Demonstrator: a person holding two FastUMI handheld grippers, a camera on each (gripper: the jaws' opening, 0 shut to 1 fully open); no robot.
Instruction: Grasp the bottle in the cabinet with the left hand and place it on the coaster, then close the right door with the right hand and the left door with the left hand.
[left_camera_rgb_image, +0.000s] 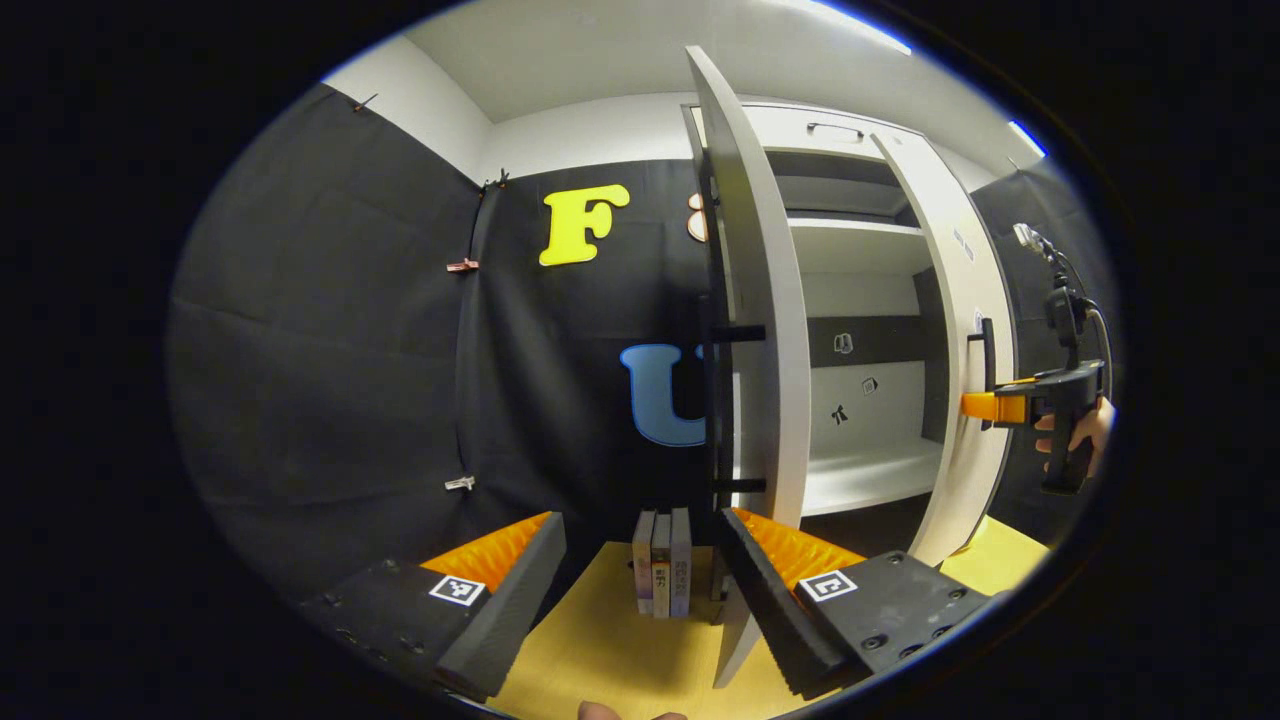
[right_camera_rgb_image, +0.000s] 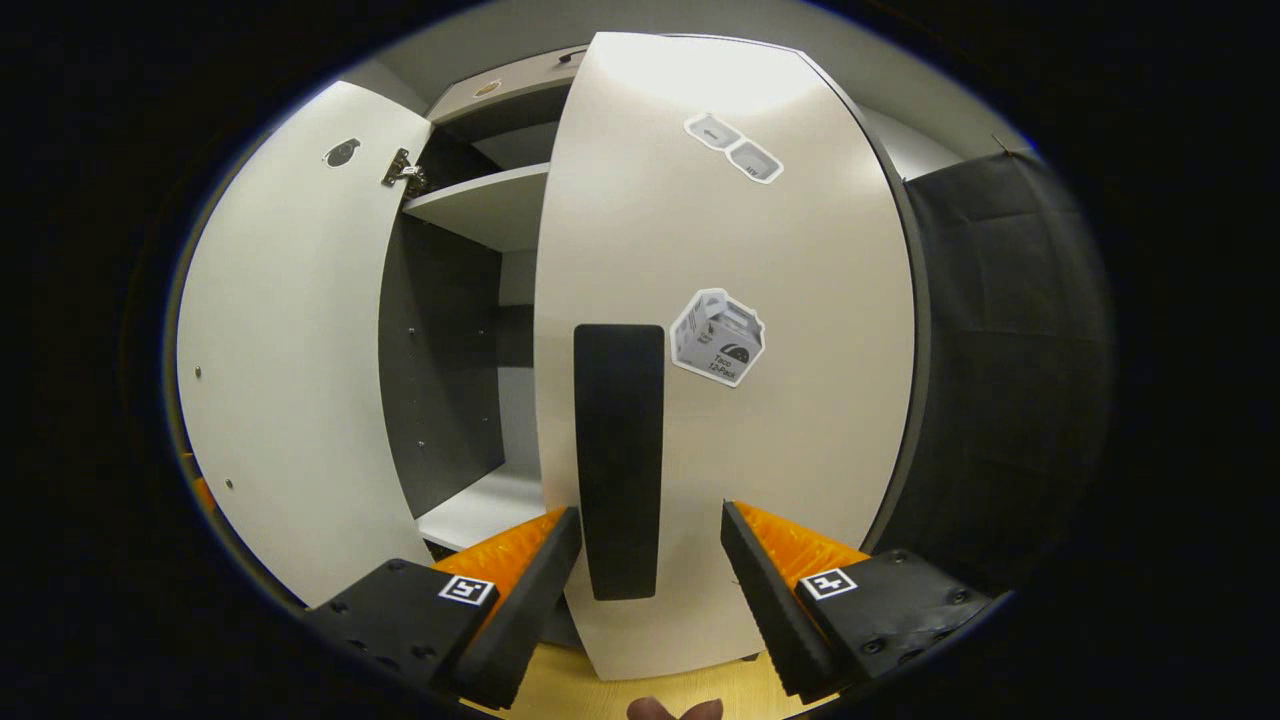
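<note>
In the left gripper view the cabinet's left door (left_camera_rgb_image: 770, 300) stands open, edge-on just beyond my open left gripper (left_camera_rgb_image: 640, 520). The right door (left_camera_rgb_image: 960, 330) is partly open, and my right gripper (left_camera_rgb_image: 1000, 405) reaches its black handle (left_camera_rgb_image: 988, 350), held by a hand (left_camera_rgb_image: 1075, 435). In the right gripper view the right door (right_camera_rgb_image: 720, 250) is close in front of me. Its vertical handle (right_camera_rgb_image: 620, 460) stands between the fingers of my open right gripper (right_camera_rgb_image: 650, 512), which do not press on it. The left door (right_camera_rgb_image: 290, 350) swings wide at the left.
A few books (left_camera_rgb_image: 662, 560) stand upright on the yellow table (left_camera_rgb_image: 600, 650), just left of the left door's lower edge. White shelves (left_camera_rgb_image: 870, 475) show inside the cabinet, with a hinge (right_camera_rgb_image: 400, 172) on the left door. Black cloth walls surround the booth.
</note>
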